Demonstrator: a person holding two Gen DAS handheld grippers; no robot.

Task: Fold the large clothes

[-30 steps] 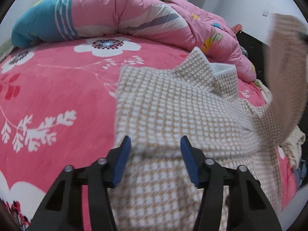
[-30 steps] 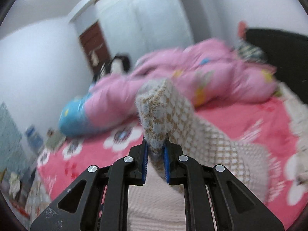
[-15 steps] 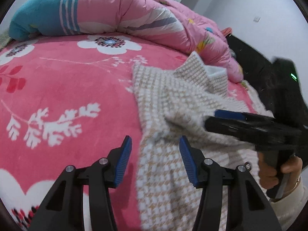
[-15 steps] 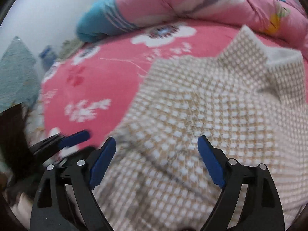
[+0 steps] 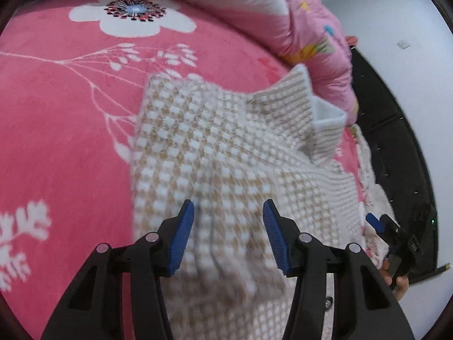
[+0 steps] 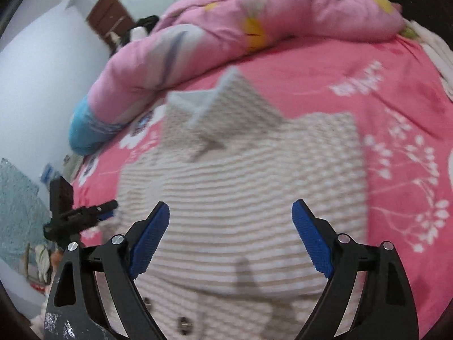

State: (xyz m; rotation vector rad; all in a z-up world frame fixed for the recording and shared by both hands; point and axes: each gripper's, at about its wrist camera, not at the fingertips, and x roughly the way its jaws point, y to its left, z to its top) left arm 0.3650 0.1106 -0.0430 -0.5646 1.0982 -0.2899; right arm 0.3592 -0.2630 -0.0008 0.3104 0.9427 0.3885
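A beige and white checked coat point(image 5: 220, 153) lies on the pink flowered bedspread point(image 5: 56, 130), its collar point(image 5: 314, 119) standing up at the far end. A folded part lies across its body. My left gripper point(image 5: 228, 212) is open and empty, just above the coat's near part. My right gripper point(image 6: 230, 212) is open wide and empty over the coat point(image 6: 240, 187); buttons point(image 6: 184, 321) show near its base. The right gripper also shows at the right edge of the left wrist view point(image 5: 376, 222), the left one at the left of the right wrist view point(image 6: 106, 211).
A rolled pink quilt point(image 5: 254, 8) lies along the far side of the bed, with a blue end point(image 6: 85, 133). A dark headboard point(image 5: 396, 130) stands to the right. White fabric point(image 5: 371, 175) lies by the bed edge. A door point(image 6: 109, 14) stands in the background.
My right gripper carried the coat's sleeve across the body, opened and let it go, then drew back to the right. My left gripper stayed open and moved over the coat.
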